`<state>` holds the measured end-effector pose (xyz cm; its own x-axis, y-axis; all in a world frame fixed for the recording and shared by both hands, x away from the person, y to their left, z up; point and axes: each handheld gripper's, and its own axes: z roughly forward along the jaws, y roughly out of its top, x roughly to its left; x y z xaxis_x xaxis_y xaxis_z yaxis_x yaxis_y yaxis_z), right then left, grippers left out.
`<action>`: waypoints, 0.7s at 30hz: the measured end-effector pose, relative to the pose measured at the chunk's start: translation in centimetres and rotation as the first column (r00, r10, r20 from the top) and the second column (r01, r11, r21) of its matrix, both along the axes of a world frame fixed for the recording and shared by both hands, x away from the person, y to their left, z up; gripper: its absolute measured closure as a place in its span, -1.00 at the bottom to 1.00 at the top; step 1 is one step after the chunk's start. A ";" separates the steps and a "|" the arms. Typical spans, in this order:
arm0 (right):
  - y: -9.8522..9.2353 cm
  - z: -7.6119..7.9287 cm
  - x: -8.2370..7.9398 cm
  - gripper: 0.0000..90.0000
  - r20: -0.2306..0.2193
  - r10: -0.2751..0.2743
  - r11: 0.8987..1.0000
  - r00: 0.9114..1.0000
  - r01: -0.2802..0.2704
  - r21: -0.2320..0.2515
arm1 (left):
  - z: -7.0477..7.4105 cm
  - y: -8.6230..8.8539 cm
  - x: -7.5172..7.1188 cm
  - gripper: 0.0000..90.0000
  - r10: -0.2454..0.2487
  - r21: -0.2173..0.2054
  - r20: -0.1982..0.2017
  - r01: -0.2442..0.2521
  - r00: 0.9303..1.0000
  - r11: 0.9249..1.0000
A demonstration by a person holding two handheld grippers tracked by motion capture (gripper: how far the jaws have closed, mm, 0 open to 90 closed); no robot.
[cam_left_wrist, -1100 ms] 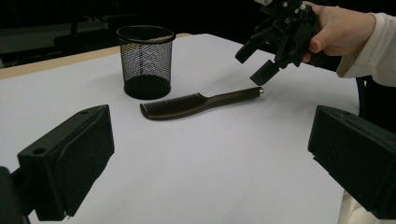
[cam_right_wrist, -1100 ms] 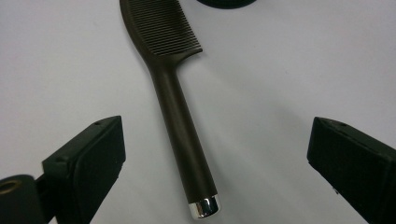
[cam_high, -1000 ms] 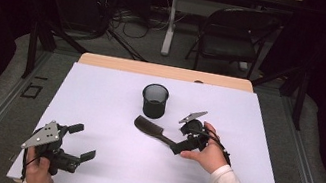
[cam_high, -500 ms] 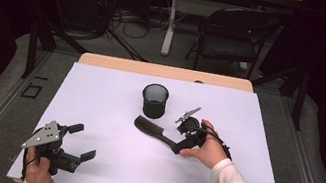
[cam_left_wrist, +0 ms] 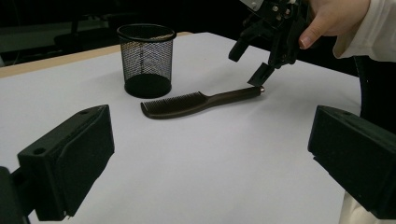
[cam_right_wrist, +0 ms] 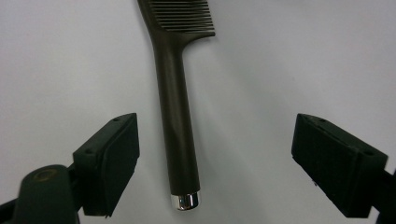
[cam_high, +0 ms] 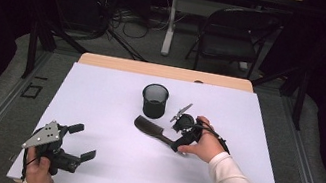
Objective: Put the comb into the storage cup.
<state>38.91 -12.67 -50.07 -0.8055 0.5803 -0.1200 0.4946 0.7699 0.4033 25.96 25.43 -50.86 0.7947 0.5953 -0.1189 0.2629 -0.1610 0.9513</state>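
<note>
Black pads on my right fingers (cam_right_wrist: 212,168) stand apart on either side of the comb (cam_right_wrist: 175,102); they have just been closing in, yet neither pad touches the dark brown handle between them. That handle lies flat on the white bench (cam_right_wrist: 289,56) with its small silver end cap pointing back toward me and its teeth at the far end. From above, my right fingers (cam_high: 177,142) hang over the handle end of the comb (cam_high: 149,127), my hand wrapped around the tool behind them. The comb sits near the middle of the bench, its toothed end just in front of the black mesh cup (cam_high: 155,100), close to it but apart. My left fingers (cam_high: 81,142) are released too, spread wide with nothing between them, resting low at the near left corner of the bench (cam_high: 97,105), well away from the comb. Looking along them, I see the comb (cam_left_wrist: 196,101) lying beside the mesh cup (cam_left_wrist: 146,60), with my right fingers (cam_left_wrist: 252,60) tilted down just over its capped tip.
</note>
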 end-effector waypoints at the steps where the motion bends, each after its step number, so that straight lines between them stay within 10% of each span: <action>1: 0.0 0.0 0.0 -0.63 0.000 0.000 1.000 1.000 0.000 0.000 | 0.0 0.0 0.0 -0.99 0.000 0.000 0.000 0.000 1.000 1.000; 21: 1.7 0.2 0.7 -0.49 -0.016 0.058 0.996 0.998 -0.059 -0.062 | 0.0 0.0 0.0 -0.99 0.005 0.008 -0.002 -0.005 1.000 1.000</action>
